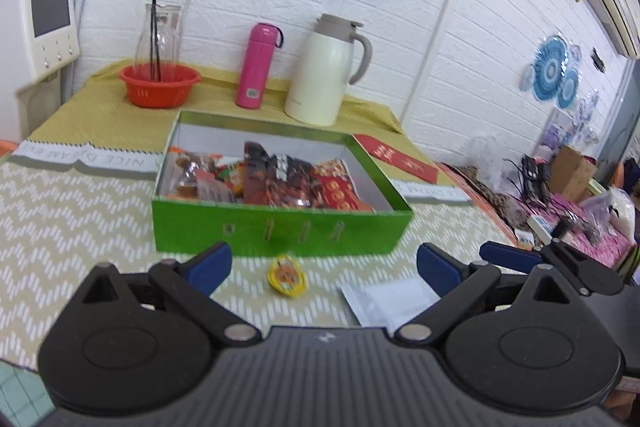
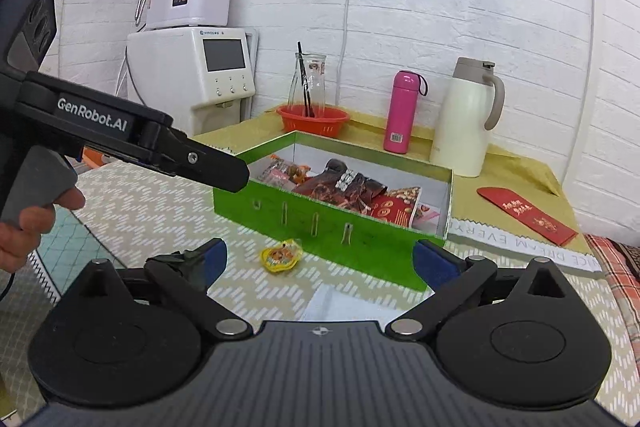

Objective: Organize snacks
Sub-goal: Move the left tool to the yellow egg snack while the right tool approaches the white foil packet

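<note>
Left hand-held gripper (image 1: 324, 267): I see its jaws spread wide, empty.
Right hand-held gripper (image 2: 320, 261): likewise spread, empty.
Yellow snack (image 1: 286, 274): on the bench, just ahead between my left fingers.
Green box (image 1: 280, 227): beyond it, holding snack packets (image 1: 280, 183).

- The table (image 1: 72, 211) wears a beige zigzag-patterned cloth near, and a plain mustard-yellow cloth (image 1: 108, 115) at the far end.
- A green box (image 1: 280, 231) of snacks sits mid-table.
- Just near the box lies a small yellow-wrapped snack (image 1: 287, 274); to its right, a white packet (image 1: 384, 301).
- A red envelope (image 1: 394, 157) lies right of the box.
- Far along the wall stand a red basket (image 1: 160, 85), a pink flask (image 1: 257, 67) and a cream jug (image 1: 326, 71).
</note>
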`<state>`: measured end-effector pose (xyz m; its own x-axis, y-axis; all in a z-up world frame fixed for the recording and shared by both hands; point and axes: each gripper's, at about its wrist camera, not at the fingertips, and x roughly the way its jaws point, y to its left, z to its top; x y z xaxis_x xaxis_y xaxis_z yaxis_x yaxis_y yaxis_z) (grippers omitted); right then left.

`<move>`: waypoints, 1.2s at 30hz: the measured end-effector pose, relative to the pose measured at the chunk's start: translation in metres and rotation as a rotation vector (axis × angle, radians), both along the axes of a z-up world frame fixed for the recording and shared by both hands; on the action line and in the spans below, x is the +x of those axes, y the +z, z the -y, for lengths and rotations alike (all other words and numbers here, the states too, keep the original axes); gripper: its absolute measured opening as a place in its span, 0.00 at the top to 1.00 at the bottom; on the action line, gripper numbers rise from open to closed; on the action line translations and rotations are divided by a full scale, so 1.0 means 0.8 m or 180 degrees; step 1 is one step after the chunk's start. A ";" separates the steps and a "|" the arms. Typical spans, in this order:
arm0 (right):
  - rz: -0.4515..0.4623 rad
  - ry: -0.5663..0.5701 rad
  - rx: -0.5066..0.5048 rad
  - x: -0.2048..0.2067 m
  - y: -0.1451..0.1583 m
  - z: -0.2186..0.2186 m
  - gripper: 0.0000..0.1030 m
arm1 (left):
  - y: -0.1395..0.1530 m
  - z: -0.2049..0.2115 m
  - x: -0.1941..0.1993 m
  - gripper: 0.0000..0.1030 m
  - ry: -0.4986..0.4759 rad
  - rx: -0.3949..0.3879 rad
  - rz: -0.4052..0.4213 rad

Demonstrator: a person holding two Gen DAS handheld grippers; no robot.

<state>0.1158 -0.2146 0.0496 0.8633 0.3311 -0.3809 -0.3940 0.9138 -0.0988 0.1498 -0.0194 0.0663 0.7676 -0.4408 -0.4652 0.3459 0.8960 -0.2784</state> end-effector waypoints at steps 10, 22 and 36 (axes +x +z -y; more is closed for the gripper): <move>-0.0379 -0.0092 -0.0125 -0.032 -0.050 0.014 0.00 | -0.070 -0.016 -0.020 0.05 -0.0248 0.0205 -0.0533; -0.0473 -0.0074 0.0177 -0.022 -0.053 -0.001 0.00 | -0.067 0.026 0.098 0.10 -0.0279 0.0242 -0.0343; -0.0570 -0.0084 0.0327 -0.013 -0.060 0.004 0.00 | -0.100 0.029 0.126 0.91 -0.0397 0.0346 -0.0689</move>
